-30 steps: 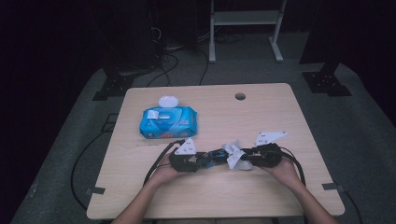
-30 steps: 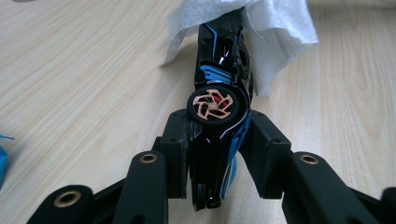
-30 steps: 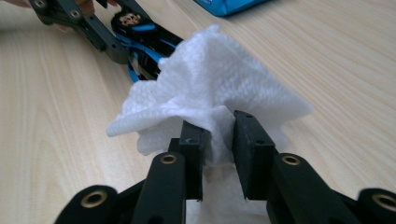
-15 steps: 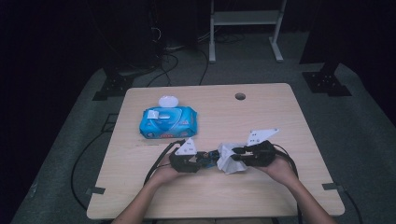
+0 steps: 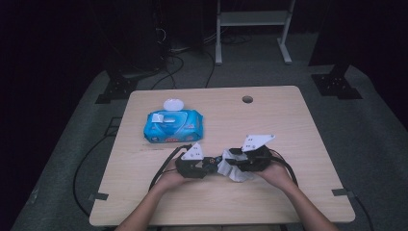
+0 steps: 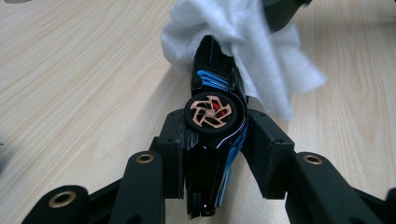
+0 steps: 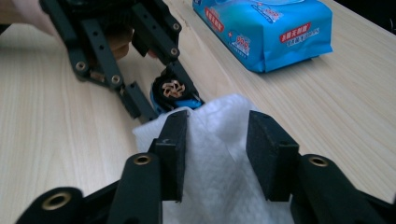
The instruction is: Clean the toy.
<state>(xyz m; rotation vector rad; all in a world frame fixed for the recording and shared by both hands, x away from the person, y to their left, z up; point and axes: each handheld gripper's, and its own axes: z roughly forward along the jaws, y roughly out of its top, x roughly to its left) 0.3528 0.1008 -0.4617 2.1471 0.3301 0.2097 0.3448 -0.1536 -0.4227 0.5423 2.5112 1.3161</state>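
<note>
A pale wooden table (image 5: pixel 288 125) with a round hole (image 5: pixel 247 99) near its far edge stands on grey carpet (image 5: pixel 365 130) in a dark room; a white metal stand (image 5: pixel 252 19) rises behind it. On the table's left half lies a blue pack of wipes (image 5: pixel 172 126), its white lid flipped open. Nearer the person, the left gripper (image 5: pixel 208 164) clamps a black-and-blue toy car (image 6: pixel 215 112) by its sides. A white wipe (image 6: pixel 261 51) drapes over the car's far end. The right gripper (image 5: pixel 235 161) has the wipe between its jaws, which have just been opening; the pads seem to stand slightly off the cloth, though the angle leaves that uncertain.
</note>
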